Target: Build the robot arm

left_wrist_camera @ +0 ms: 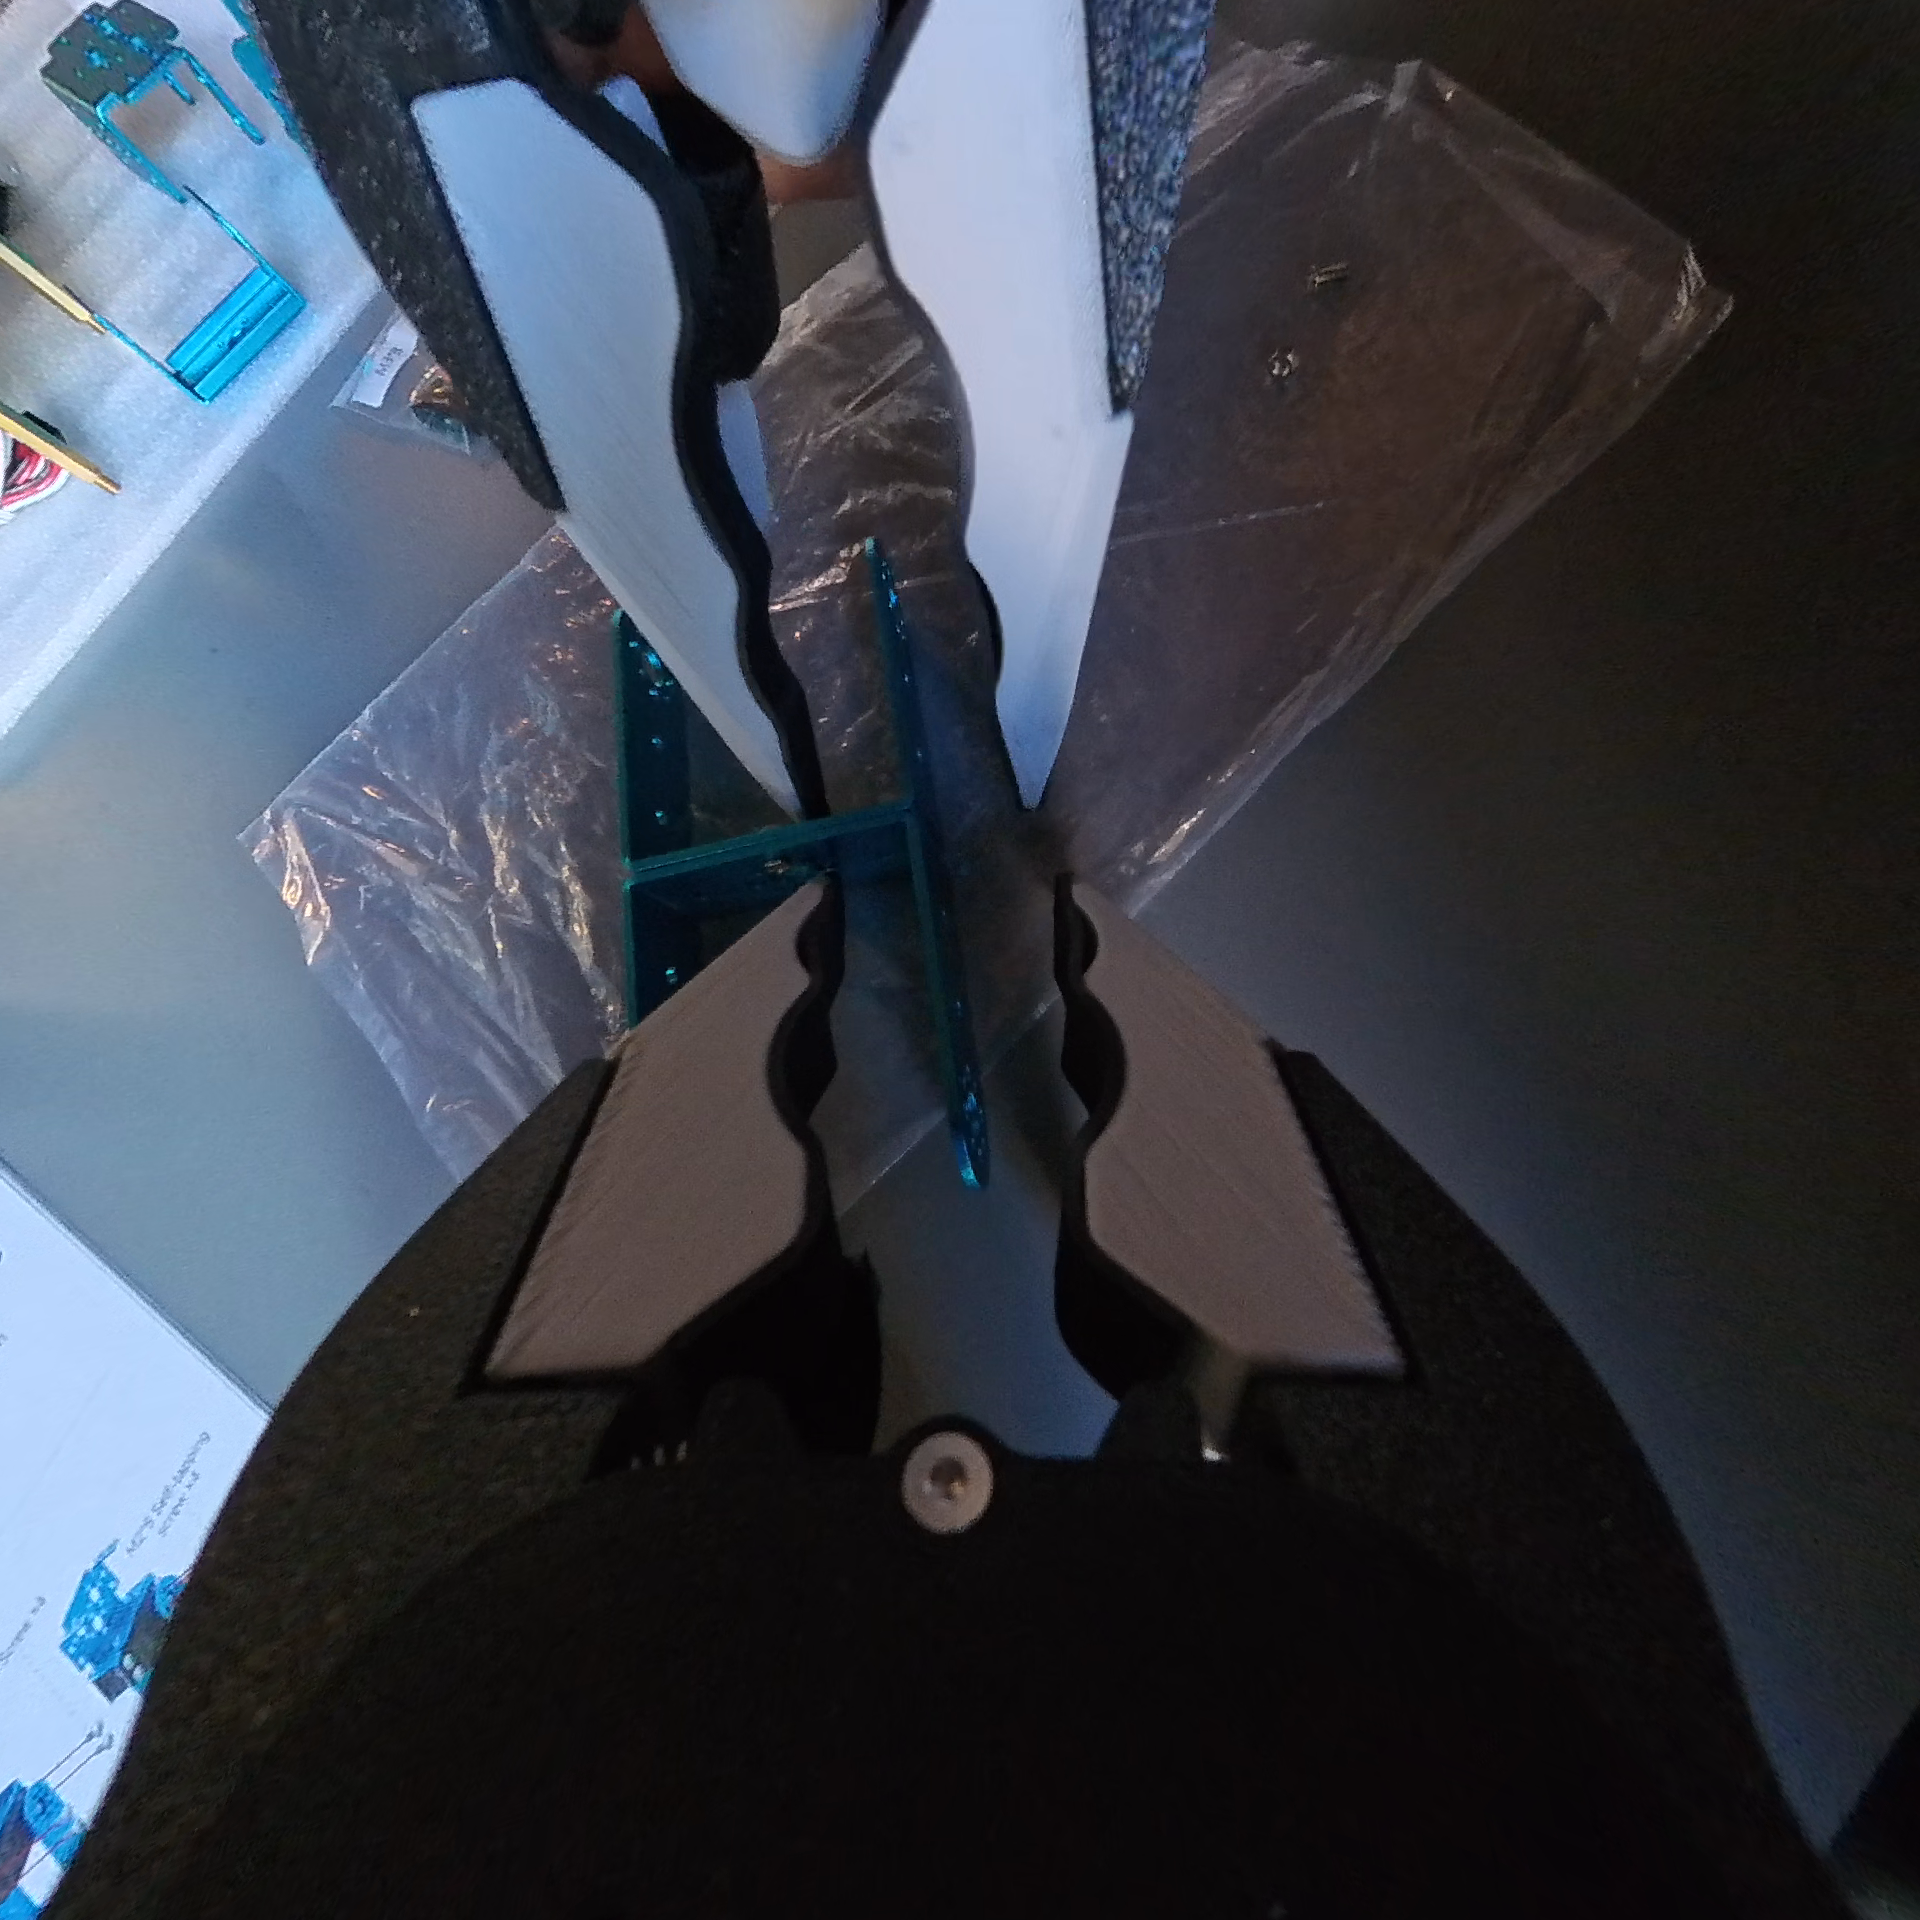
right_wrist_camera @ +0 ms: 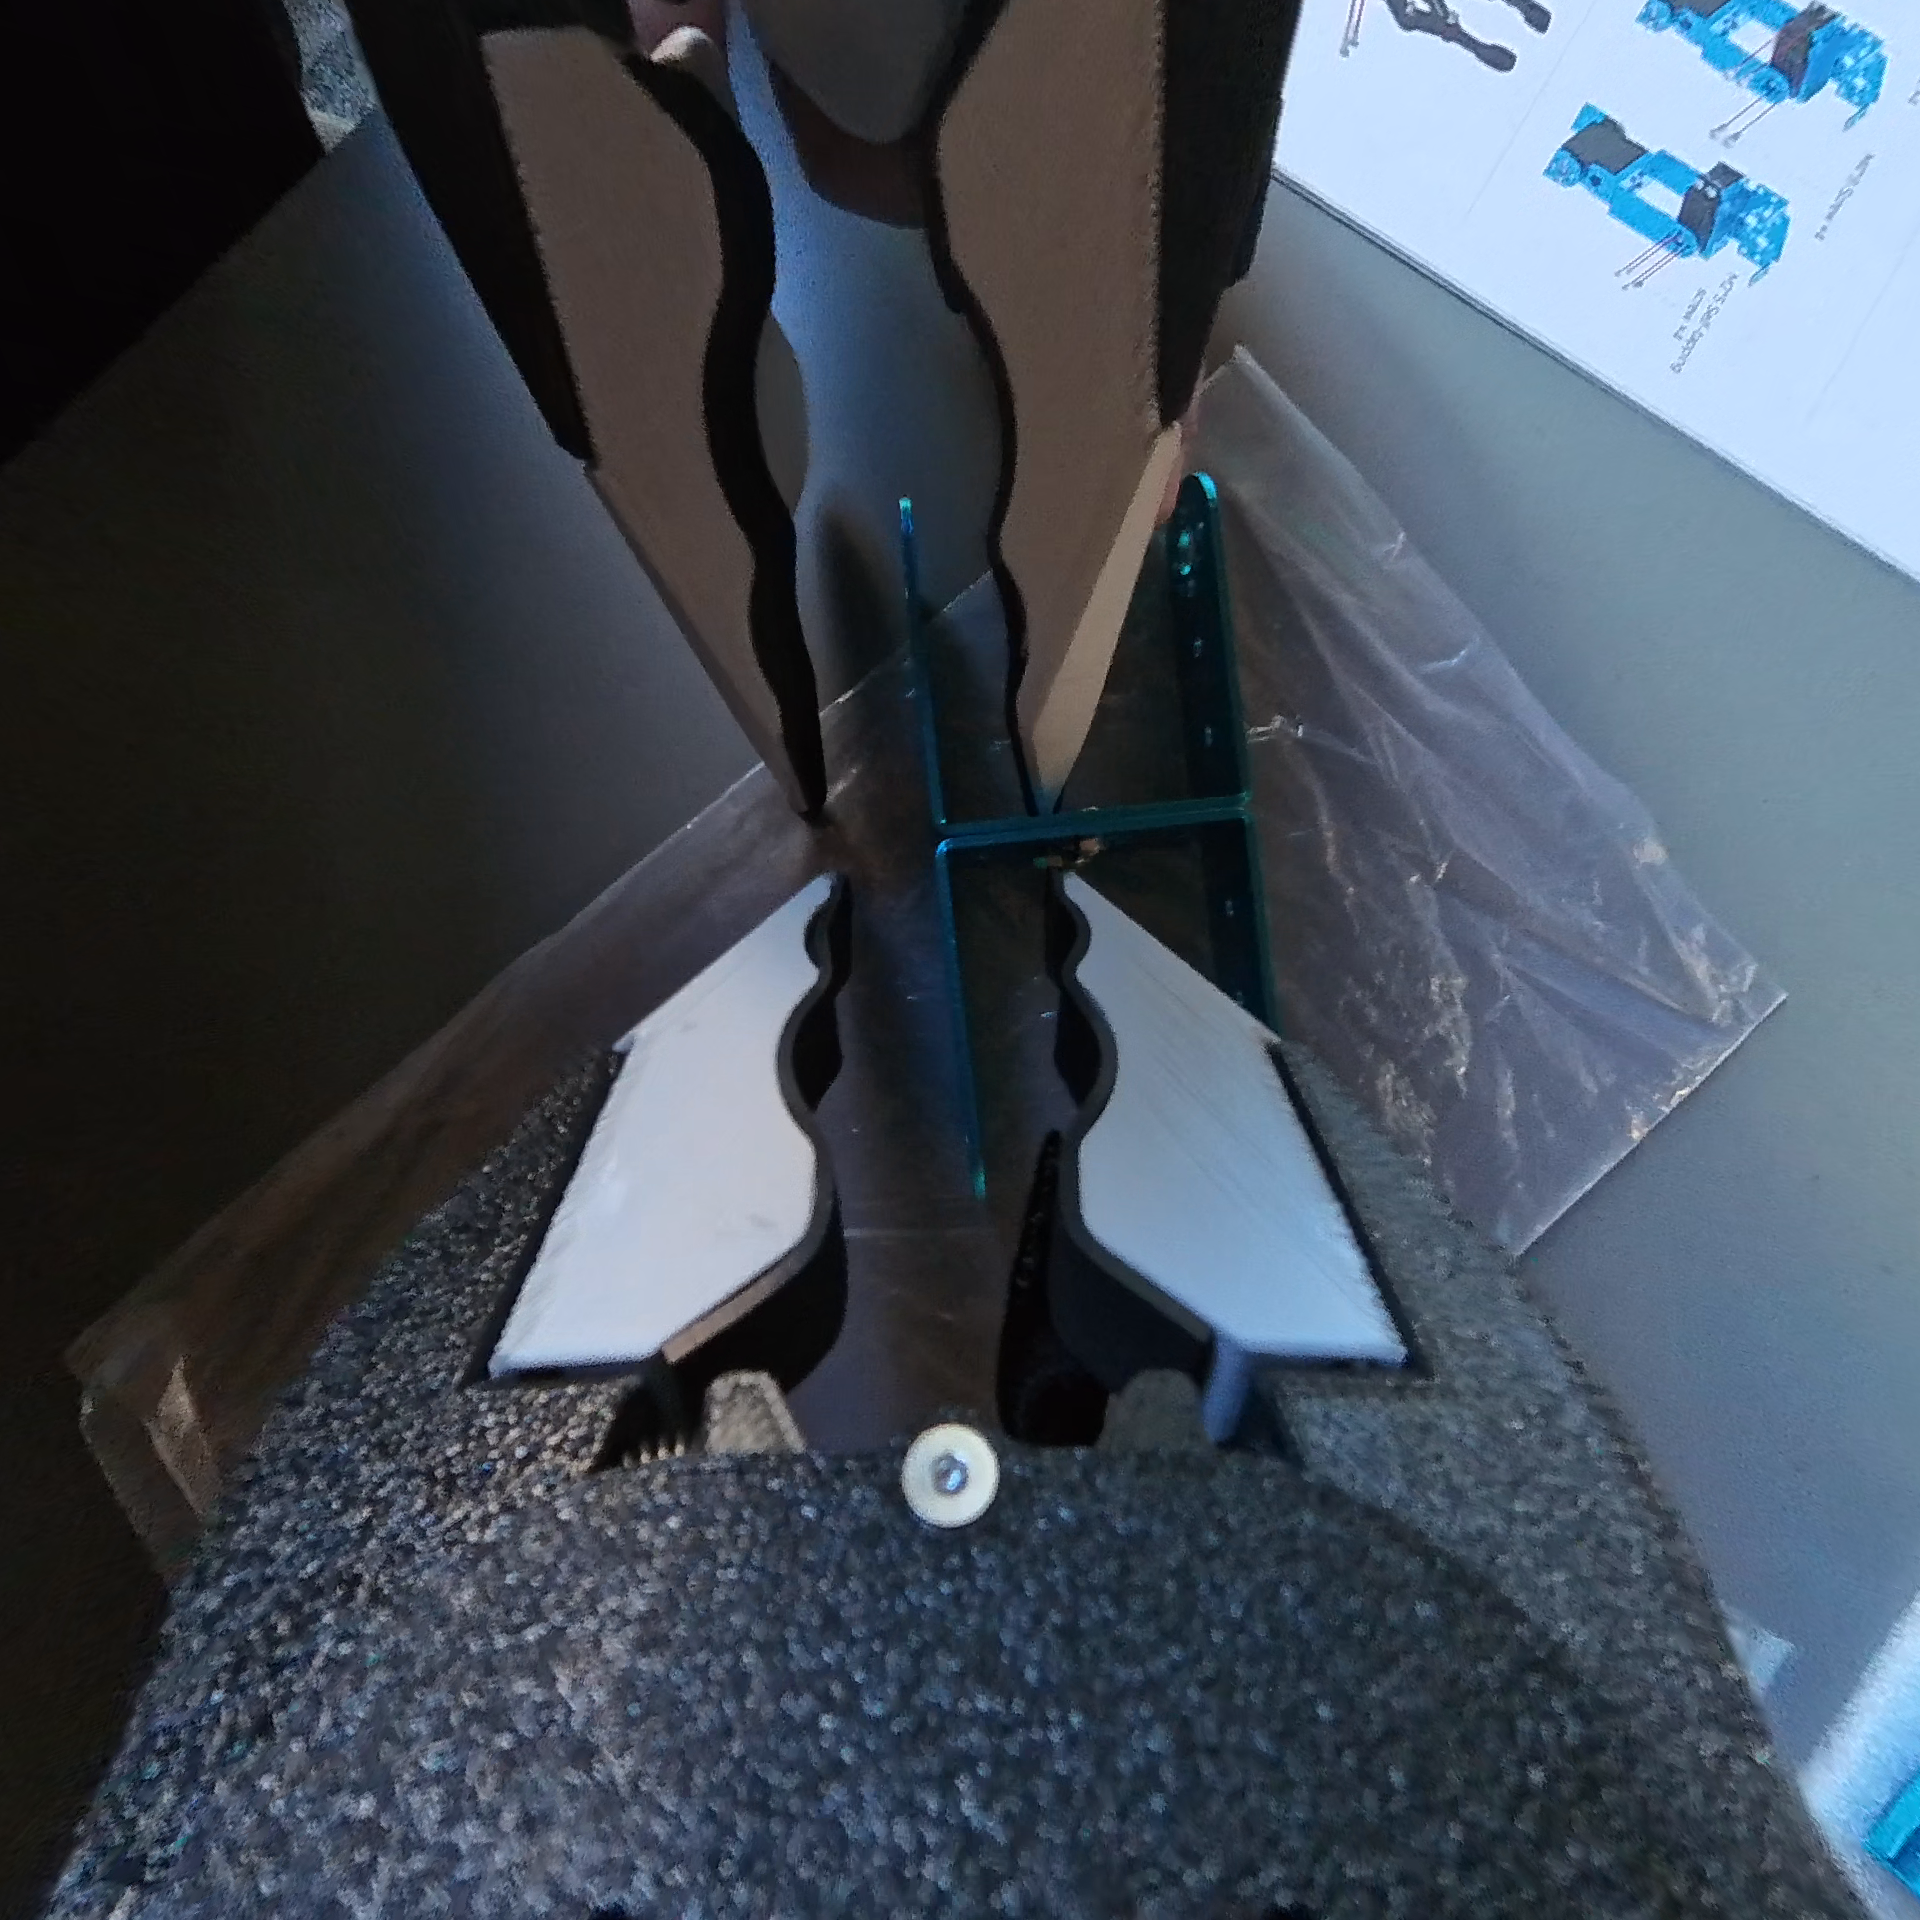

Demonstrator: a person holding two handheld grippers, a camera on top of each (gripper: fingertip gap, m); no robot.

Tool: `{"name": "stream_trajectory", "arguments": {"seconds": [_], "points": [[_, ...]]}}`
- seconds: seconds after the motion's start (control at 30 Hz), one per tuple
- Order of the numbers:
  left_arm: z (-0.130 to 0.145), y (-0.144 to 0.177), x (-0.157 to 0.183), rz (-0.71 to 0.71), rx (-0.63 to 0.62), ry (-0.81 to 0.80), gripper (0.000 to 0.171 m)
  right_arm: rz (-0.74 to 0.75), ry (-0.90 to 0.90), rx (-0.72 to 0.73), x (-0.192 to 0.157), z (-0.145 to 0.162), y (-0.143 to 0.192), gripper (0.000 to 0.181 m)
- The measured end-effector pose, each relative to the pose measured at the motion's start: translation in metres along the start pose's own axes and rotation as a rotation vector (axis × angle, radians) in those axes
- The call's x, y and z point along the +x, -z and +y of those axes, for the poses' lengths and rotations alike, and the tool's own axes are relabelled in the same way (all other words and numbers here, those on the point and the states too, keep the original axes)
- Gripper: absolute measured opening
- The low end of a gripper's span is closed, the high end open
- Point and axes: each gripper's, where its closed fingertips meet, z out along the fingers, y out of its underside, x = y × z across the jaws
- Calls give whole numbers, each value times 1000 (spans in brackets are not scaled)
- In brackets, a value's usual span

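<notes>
A teal H-shaped metal bracket (left_wrist_camera: pixel 769 857) stands on a clear plastic bag (left_wrist_camera: pixel 468 831) on the grey table. My left gripper (left_wrist_camera: pixel 940 883) is open, and its fingers straddle one long plate of the bracket without closing on it. My right gripper (left_wrist_camera: pixel 914 805) comes in from the opposite side, also open, tip to tip with the left one. In the right wrist view the bracket (right_wrist_camera: pixel 1091 826) has one plate between the open fingers of the right gripper (right_wrist_camera: pixel 948 881). The left gripper (right_wrist_camera: pixel 925 808) faces it, with one fingertip inside the bracket. The bag (right_wrist_camera: pixel 1455 883) lies underneath.
Blue metal parts (left_wrist_camera: pixel 239 332) and gold rods (left_wrist_camera: pixel 62 457) lie on white foam at the far left. A printed instruction sheet (left_wrist_camera: pixel 94 1507) lies at the table edge and also shows in the right wrist view (right_wrist_camera: pixel 1662 260). Small screws (left_wrist_camera: pixel 1328 275) rest on the bag. The grippers are tip to tip, or close to it.
</notes>
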Motion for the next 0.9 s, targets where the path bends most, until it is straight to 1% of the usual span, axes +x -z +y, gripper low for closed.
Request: {"name": "stream_trajectory", "arguments": {"seconds": [0.2, 0.33, 0.53, 0.57, 0.7, 0.8, 0.87, 0.9], "points": [[-1, -1, 0, 0, -5, -3, 39, 41, 70, -15, -1, 2, -1, 37], [-1, -1, 0, 2, -7, -9, 39, 86, 112, -31, 2, 3, -1, 34], [-2, 0, 3, 18, -2, -13, 42, 21, 33, -14, -1, 4, 4, 40], [-4, 1, 5, 32, 4, -10, 45, 12, 28, -9, -2, 3, 5, 40], [-6, 14, 14, 106, 25, -11, 48, 15, 11, 12, 1, 3, 15, 39], [-12, 36, 3, 148, 57, -69, 48, 20, -40, 41, 7, 3, 29, 36], [-22, 49, -12, 169, 116, -169, 47, 4, -107, 54, 9, 4, 42, 36], [-24, 50, -21, 171, 136, -235, 45, -35, -157, 59, 5, 5, 47, 35]]}}
